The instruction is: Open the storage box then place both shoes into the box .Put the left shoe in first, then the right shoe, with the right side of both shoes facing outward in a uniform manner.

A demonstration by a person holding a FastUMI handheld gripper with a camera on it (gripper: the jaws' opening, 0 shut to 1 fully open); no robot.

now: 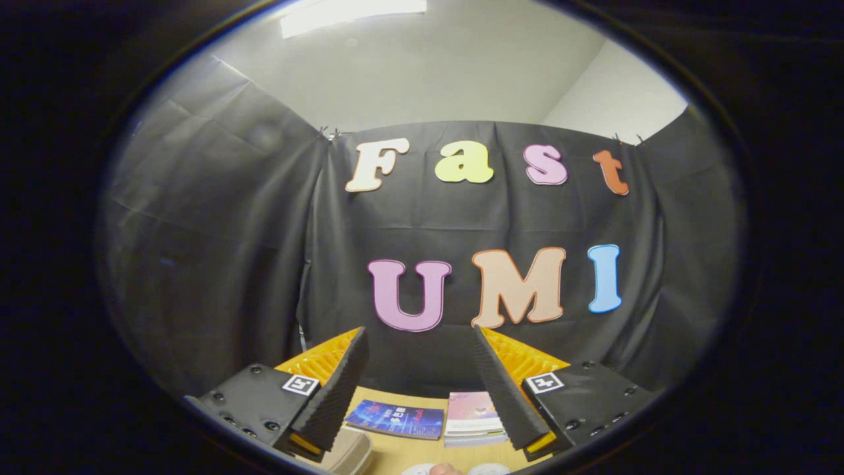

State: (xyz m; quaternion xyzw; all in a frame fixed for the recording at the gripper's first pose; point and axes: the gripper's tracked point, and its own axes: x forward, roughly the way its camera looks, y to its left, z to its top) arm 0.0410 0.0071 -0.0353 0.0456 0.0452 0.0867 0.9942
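**Gripper held high, fingers apart and holding nothing**

From the gripper view, the gripper (420,336) is tilted up toward the booth's black cloth wall (217,251), with the pale ceiling (422,72) above it. Its two fingers stand wide apart, nothing between them. Low down between the fingers lies a wooden tabletop (422,452), and on it a blue book (395,419) beside a short stack of pink-topped books (473,419). A beige rounded object (349,452) shows just under the left finger; whether it is a shoe or the box, I cannot tell.
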